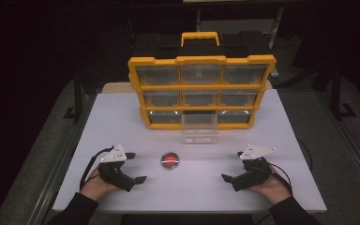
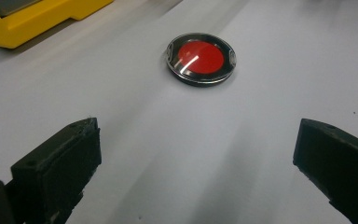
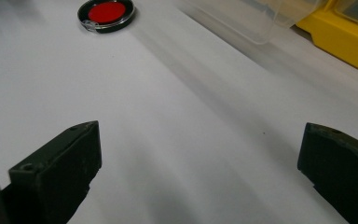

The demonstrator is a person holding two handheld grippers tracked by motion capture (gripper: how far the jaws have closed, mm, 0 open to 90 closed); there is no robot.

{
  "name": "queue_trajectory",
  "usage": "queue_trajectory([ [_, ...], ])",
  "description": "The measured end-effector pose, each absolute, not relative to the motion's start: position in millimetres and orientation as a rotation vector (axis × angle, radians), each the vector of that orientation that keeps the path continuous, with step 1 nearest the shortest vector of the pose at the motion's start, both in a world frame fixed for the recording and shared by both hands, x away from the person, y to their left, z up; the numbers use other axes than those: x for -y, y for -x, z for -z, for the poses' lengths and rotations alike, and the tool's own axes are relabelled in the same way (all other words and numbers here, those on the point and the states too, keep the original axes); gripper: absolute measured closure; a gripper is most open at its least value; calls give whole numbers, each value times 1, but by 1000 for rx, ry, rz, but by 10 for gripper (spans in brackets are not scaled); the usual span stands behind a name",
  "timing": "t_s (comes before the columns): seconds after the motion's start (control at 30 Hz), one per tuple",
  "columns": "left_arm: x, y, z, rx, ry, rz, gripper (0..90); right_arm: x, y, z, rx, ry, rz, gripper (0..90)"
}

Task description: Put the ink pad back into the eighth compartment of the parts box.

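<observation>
A small round black case with a red centre and a clear lid [image 1: 170,160] lies flat on the white table [image 1: 122,117], between my two grippers. My left gripper [image 1: 135,167] rests on the table to its left, open and empty; in the left gripper view the red case [image 2: 201,59] lies ahead of the spread jaws. My right gripper [image 1: 233,165] rests to its right, open and empty, and the right gripper view has the case [image 3: 106,14] far off at the upper left. A yellow organizer [image 1: 201,92] of clear drawers stands at the back, its bottom middle drawer [image 1: 199,128] pulled out.
The pulled-out clear drawer [image 3: 256,18] juts toward me over the table in front of the yellow organizer base [image 3: 345,42]. The table's front edge runs just behind my hands [image 1: 96,186]. Dark floor surrounds the table.
</observation>
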State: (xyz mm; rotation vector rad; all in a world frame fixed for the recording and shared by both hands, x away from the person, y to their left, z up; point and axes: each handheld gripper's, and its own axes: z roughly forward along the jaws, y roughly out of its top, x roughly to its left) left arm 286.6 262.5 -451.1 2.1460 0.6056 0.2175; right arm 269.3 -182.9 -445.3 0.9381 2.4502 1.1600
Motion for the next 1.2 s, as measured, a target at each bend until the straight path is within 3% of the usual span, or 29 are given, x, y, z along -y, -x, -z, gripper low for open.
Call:
queue_trajectory([
  [1.2,-244,-300,446,-547,-2158,-204,0,182,-267,442,-2444,-928,-1199,0],
])
